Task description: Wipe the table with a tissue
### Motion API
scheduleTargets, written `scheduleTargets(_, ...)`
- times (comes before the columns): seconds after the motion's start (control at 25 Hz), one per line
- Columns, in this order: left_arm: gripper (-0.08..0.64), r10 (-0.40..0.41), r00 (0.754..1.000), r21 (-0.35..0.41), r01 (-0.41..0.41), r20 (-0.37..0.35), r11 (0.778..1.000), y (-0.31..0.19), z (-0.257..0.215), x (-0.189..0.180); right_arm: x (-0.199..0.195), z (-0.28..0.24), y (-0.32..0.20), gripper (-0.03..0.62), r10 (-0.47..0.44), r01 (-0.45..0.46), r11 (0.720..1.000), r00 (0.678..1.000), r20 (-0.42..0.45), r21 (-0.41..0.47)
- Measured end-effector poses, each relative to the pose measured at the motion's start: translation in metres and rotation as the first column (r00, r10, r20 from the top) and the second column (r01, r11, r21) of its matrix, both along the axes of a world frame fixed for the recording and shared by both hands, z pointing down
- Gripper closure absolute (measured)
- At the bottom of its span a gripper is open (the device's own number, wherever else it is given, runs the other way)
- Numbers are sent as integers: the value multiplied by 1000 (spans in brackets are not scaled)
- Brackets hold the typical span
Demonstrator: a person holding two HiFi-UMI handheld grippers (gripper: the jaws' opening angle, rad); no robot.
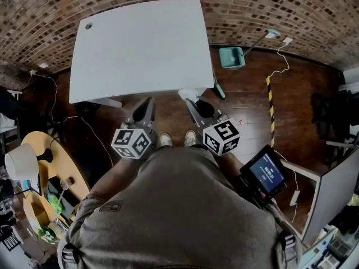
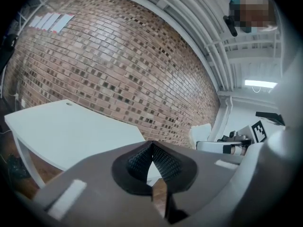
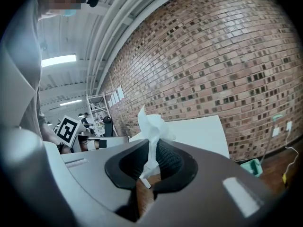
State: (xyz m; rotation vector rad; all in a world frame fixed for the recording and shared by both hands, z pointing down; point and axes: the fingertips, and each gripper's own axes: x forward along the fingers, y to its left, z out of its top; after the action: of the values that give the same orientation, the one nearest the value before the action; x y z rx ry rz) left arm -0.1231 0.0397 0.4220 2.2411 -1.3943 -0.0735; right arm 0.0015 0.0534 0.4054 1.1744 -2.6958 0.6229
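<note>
The white table [image 1: 140,43] stands in front of me against the brick wall, its top bare. Both grippers hang just short of its near edge, above the floor. My right gripper [image 1: 190,98] is shut on a white tissue [image 1: 188,93]; in the right gripper view the crumpled tissue [image 3: 152,129] sticks up from between the closed jaws [image 3: 152,167], with the table [image 3: 199,131] beyond. My left gripper [image 1: 147,104] is shut with nothing in it [image 2: 151,157]. In the left gripper view the table [image 2: 71,131] lies ahead to the left.
A green dustpan [image 1: 231,56] lies on the wood floor right of the table, near a yellow-black striped strip [image 1: 271,102] and cables. A round wooden table with a white lamp [image 1: 22,162] is at my left. A small screen device [image 1: 266,172] sits at my right hip.
</note>
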Motion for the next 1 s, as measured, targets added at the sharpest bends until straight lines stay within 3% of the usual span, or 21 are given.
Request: scheduleTargets(1.0, 558, 8, 1000, -14, -8, 6, 1000, 0, 4, -10, -10, 4, -3, 541, 22, -22, 1000, 1000, 7, 6)
